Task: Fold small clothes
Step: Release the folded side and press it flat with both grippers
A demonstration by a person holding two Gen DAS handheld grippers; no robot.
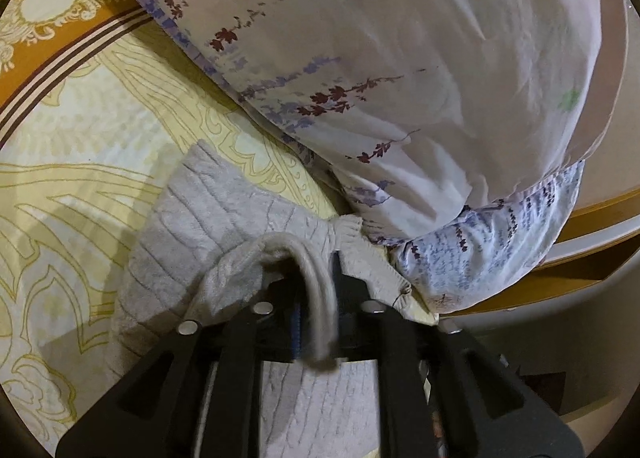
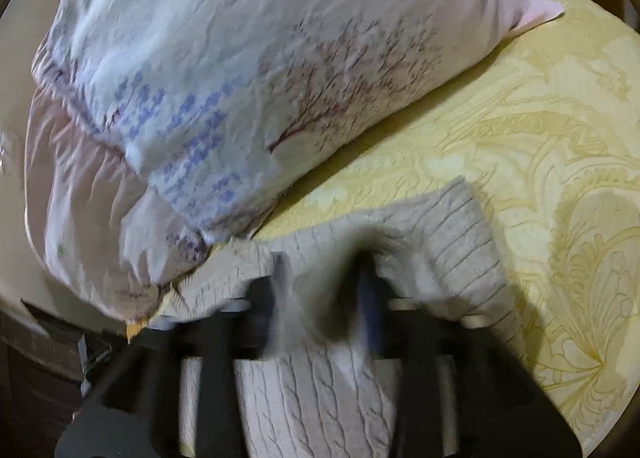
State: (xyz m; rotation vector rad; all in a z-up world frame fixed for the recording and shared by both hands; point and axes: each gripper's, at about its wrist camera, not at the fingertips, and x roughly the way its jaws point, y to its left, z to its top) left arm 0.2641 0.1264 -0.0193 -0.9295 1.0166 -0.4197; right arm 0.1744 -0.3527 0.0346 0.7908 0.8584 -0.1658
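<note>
The grey cable-knit sweater point(image 1: 208, 225) lies across the yellow patterned bed point(image 1: 80, 129), long axis along the floral pillow point(image 1: 400, 57), its edge draped between both grippers' spread fingers point(image 1: 338, 270).

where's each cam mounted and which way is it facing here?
Left wrist: on the left hand-held gripper, facing forward and down along its fingers at the grey knit sweater on the yellow bedspread, floral pillow behind; only the black gripper frame shows.
Right wrist: on the right hand-held gripper, same downward look at the sweater; only its frame shows, blurred.
Shared: sweater, pillow, bedspread; sweater fabric lies between each gripper's fingers.
</note>
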